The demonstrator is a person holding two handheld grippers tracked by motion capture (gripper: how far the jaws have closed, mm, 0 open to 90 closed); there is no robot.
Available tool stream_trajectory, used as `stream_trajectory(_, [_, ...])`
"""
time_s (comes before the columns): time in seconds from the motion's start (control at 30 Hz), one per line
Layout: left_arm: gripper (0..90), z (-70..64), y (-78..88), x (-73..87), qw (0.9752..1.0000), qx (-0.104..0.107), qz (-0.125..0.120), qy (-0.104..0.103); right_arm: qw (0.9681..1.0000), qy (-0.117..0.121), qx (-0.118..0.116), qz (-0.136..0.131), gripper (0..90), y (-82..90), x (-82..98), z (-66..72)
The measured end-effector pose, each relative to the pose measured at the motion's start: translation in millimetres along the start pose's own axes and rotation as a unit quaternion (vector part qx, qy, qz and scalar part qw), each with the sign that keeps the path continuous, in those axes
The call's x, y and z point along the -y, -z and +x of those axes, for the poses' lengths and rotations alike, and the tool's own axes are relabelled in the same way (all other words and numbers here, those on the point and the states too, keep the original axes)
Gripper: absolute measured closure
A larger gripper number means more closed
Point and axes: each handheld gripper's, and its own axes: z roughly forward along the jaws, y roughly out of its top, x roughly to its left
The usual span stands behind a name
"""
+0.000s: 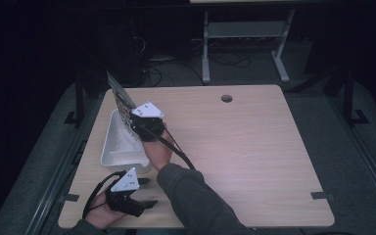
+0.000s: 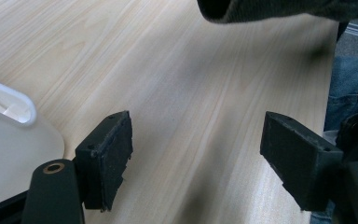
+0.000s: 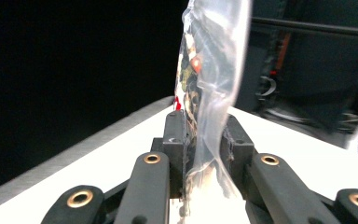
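A clear plastic bag point(image 1: 119, 94) with dark printed contents stands up from my right gripper point(image 1: 134, 119), which is shut on its lower edge above the far end of a white bin point(image 1: 111, 149). In the right gripper view the bag point(image 3: 214, 56) rises between the closed jaws of that gripper point(image 3: 204, 127). My left gripper point(image 1: 148, 192) hovers near the table's front edge, just in front of the bin, open and holding nothing. The left gripper view has its jaws wide apart around the gripper's midpoint point(image 2: 198, 130) over bare wood, with the bin's corner point(image 2: 9, 140) at the left.
The wooden table point(image 1: 245, 142) has a cable hole point(image 1: 226, 98) near its far edge. A dark sleeve point(image 1: 196, 200) crosses the front middle. Behind the table stand a metal desk frame point(image 1: 245, 34) and cables on the floor.
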Motion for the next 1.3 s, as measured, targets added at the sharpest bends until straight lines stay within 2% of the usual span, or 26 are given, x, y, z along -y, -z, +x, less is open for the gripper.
stream_trajectory(0.03, [24.5, 0.0, 0.1, 0.1, 1.0, 0.0, 0.0, 0.0, 0.9999, -0.001, 0.013, -0.001, 75.0, -1.2, 1.6, 0.7])
stream_trajectory(0.1, [24.5, -0.1, 0.1, 0.2, 1.0, 0.0, 0.0, 0.0, 0.9998, -0.004, 0.018, -0.001, 75.1, -1.6, 1.9, 0.1])
stream_trajectory(0.2, [24.5, -0.2, -0.4, 0.2, 1.0, 0.001, 0.0, -0.001, 0.9986, -0.031, 0.041, 0.004, 74.9, -2.5, 2.5, -5.8])
stream_trajectory(0.23, [24.5, -0.3, -0.3, 0.2, 1.0, 0.001, 0.001, -0.001, 0.9986, -0.031, 0.041, 0.004, 74.9, -2.5, 2.5, -5.8])
stream_trajectory(0.3, [24.5, -0.3, -0.2, 0.1, 1.0, 0.001, 0.0, -0.001, 0.9977, -0.05, 0.047, 0.002, 74.9, -3.2, 4.3, -10.4])
stream_trajectory(0.4, [24.5, -0.3, -0.5, 0.2, 1.0, 0.0, 0.001, -0.001, 0.9958, -0.065, 0.064, -0.003, 75.0, -5.3, 5.7, -8.4])
stream_trajectory(0.6, [24.5, -0.3, -0.5, 0.4, 1.0, 0.001, 0.002, -0.001, 0.993, -0.093, 0.074, -0.004, 75.1, -9.9, 4.5, -1.8])
stream_trajectory(0.7, [24.5, -0.7, -0.5, 0.3, 1.0, 0.0, 0.002, -0.002, 0.9926, -0.097, 0.073, -0.003, 75.1, -10.3, 4.4, -1.3])
stream_trajectory(0.73, [24.5, -0.6, -0.4, 0.3, 1.0, 0.0, 0.001, -0.002, 0.9923, -0.102, 0.071, -0.004, 75.0, -10.5, 4.4, -1.8])
stream_trajectory(0.8, [24.5, -0.4, -0.2, 0.4, 1.0, 0.0, 0.001, -0.002, 0.9934, -0.095, 0.065, -0.001, 74.5, -10.2, 4.0, -3.0])
stream_trajectory(0.93, [24.5, -0.1, -0.7, 0.7, 1.0, 0.0, 0.001, -0.001, 0.9945, -0.098, 0.037, 0.006, 71.4, -9.4, 2.9, -13.5])
stream_trajectory(0.97, [24.5, 0.0, -0.9, 0.7, 1.0, 0.0, 0.001, -0.001, 0.995, -0.097, 0.021, 0.01, 65.4, -9.1, 3.5, -18.8])
stream_trajectory(1.0, [24.4, 0.0, -0.9, 0.7, 1.0, 0.0, 0.001, -0.001, 0.995, -0.097, 0.021, 0.01, 65.4, -9.1, 3.5, -18.8])
stream_trajectory(1.03, [24.5, 0.2, -0.9, 0.8, 1.0, 0.0, 0.001, -0.001, 0.9952, -0.097, 0.001, 0.011, 58.0, -8.4, 4.2, -23.1])
stream_trajectory(1.13, [24.4, 0.3, -0.9, 0.8, 1.0, 0.0, 0.001, -0.001, 0.9948, -0.1, -0.01, 0.015, 53.3, -7.0, 4.9, -25.7])
stream_trajectory(1.2, [24.4, 0.4, -0.9, 0.8, 1.0, -0.002, 0.0, -0.001, 0.9941, -0.103, -0.031, 0.018, 47.8, -4.7, 7.5, -30.0])
stream_trajectory(1.3, [24.3, 0.5, -1.0, 0.9, 1.0, -0.002, 0.001, -0.001, 0.9937, -0.102, -0.041, 0.021, 46.5, -2.5, 8.8, -32.4])
